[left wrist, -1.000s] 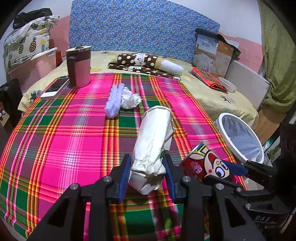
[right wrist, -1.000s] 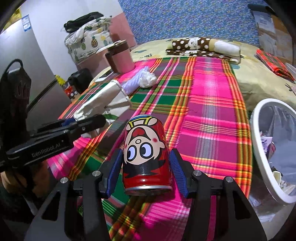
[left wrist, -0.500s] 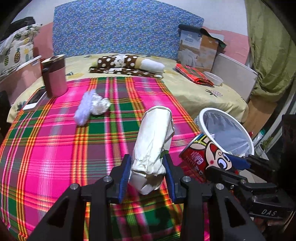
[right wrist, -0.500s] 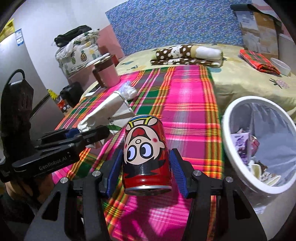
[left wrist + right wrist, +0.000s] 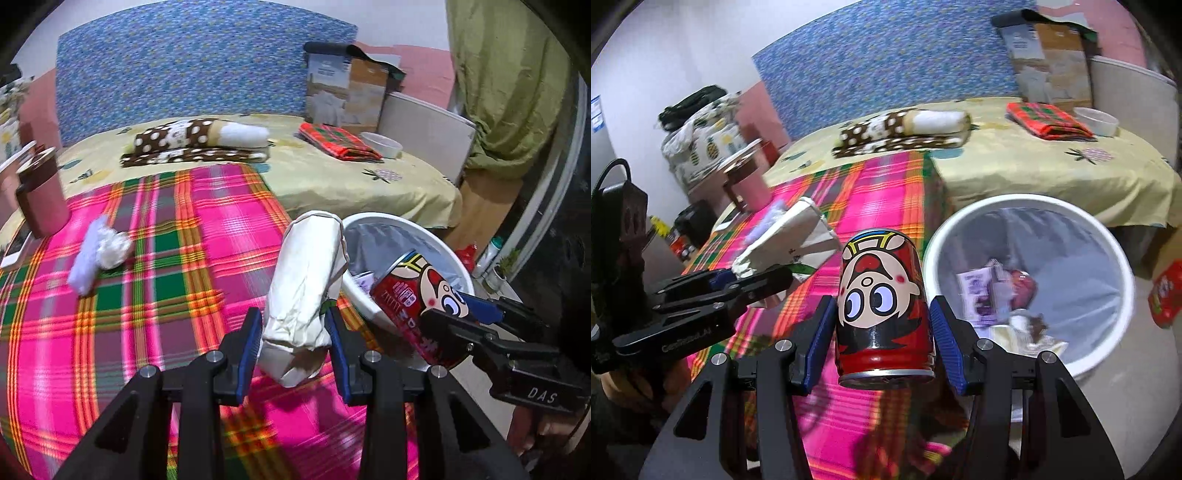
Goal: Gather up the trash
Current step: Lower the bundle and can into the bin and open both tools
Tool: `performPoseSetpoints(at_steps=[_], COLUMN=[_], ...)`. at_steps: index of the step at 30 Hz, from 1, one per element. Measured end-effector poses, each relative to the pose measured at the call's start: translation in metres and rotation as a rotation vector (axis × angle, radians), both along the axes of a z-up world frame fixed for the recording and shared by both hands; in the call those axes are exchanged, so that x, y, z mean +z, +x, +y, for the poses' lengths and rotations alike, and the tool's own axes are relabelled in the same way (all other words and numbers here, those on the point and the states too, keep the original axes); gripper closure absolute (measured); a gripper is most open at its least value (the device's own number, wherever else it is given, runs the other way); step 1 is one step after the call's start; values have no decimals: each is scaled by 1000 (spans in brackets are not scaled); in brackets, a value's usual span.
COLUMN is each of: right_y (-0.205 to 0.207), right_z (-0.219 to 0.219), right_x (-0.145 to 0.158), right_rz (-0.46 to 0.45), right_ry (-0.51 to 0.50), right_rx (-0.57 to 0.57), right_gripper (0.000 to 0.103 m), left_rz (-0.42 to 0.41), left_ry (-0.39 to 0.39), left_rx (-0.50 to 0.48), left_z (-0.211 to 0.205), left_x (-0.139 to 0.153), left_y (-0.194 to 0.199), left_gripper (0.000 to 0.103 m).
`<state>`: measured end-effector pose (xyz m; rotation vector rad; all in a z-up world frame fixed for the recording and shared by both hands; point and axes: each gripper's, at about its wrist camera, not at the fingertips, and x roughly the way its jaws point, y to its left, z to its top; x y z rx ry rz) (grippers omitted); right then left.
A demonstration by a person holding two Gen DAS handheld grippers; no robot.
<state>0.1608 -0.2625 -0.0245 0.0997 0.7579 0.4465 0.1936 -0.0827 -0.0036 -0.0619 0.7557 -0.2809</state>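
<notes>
Fingers (image 5: pixel 823 334) around upside-down can (image 5: pixel 882 306)

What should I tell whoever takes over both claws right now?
Left claw: shut on the paper bag, held above the plaid cloth near the bin's edge.
Right claw: shut on the red can, just left of the bin, not yet over it.
Done: both pieces are picked up; the bin already holds some trash.
Left: drop the can and the bag into the bin, then fetch the tissue wad on the cloth.
</notes>
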Motion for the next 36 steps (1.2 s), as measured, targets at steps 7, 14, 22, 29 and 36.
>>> performPoseSetpoints(at_steps=[7,14,22,29,36], right_y=[5,11,18,26,34], right_z=[-31,-51,-64,-72,-73], right_x=[0,-7,-17,-26,-31], right_rz=[-1,21,57,98,127], right_ry=[2,3,-8,-32,-46], right_rx=[-82,-148,-185,-196,-184], right_gripper=[49,49,49,49,49], left_rz=[4,24,53,80,106], left_ry=[3,4,11,11,8], left_rx=[-55,-97,-140,-170,-191], left_z=[-28,-53,-76,-90,-99], left_x=[1,-4,-13,-22,-30], left_y=[13,27,41,51,60], left_gripper=[66,66,66,65,63])
